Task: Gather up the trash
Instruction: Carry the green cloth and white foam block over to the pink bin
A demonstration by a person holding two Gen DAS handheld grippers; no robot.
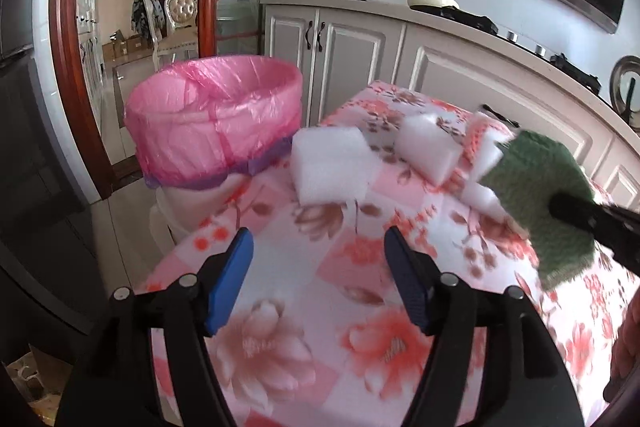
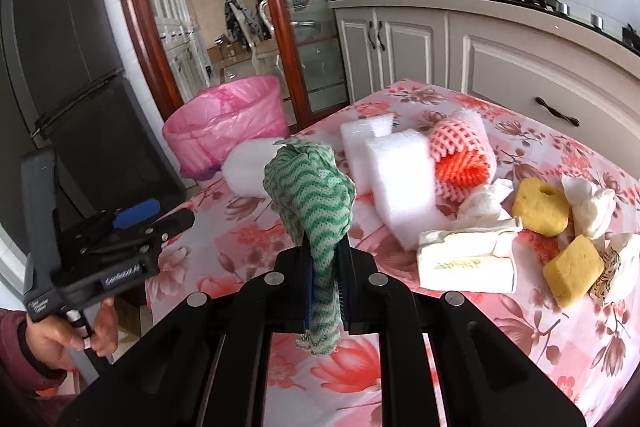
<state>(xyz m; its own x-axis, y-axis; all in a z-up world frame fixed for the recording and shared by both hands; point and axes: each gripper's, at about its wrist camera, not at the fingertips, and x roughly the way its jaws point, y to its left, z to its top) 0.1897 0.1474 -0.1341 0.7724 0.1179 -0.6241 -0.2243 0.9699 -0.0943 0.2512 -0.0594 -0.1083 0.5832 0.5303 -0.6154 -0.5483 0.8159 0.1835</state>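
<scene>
- Left wrist view: the left gripper [image 1: 318, 247] hangs over the floral table [image 1: 360, 307] with its blue pads [image 1: 230, 283] wide apart and nothing between them
- Past the table's far left corner stands the bin [image 1: 214, 119], lined with a pink bag and open at the top
- Two white foam blocks lie on the cloth ahead: a large one [image 1: 332, 167] just beside the bin and a smaller one [image 1: 434, 147] to its right, apart from it
- At the right edge the green cloth [image 1: 536, 187] is blurred, above the table, gripped by the black tip of the right gripper
- Right wrist view: the right gripper [image 2: 324, 267] has its fingers pressed together on the green cloth [image 2: 312, 195], which bunches up above them and dangles a tail below
- The left gripper [image 2: 152, 215] shows at the left, held by a hand [image 2: 72, 331] in a red sleeve, pointing towards the bin [image 2: 228, 123]
- On the table [image 2: 520, 347]: foam blocks [image 2: 400, 179], orange and pink fruit net [image 2: 462, 155], a tissue pack [image 2: 466, 259], two yellow sponges [image 2: 540, 203], crumpled white paper [image 2: 592, 207]
</scene>
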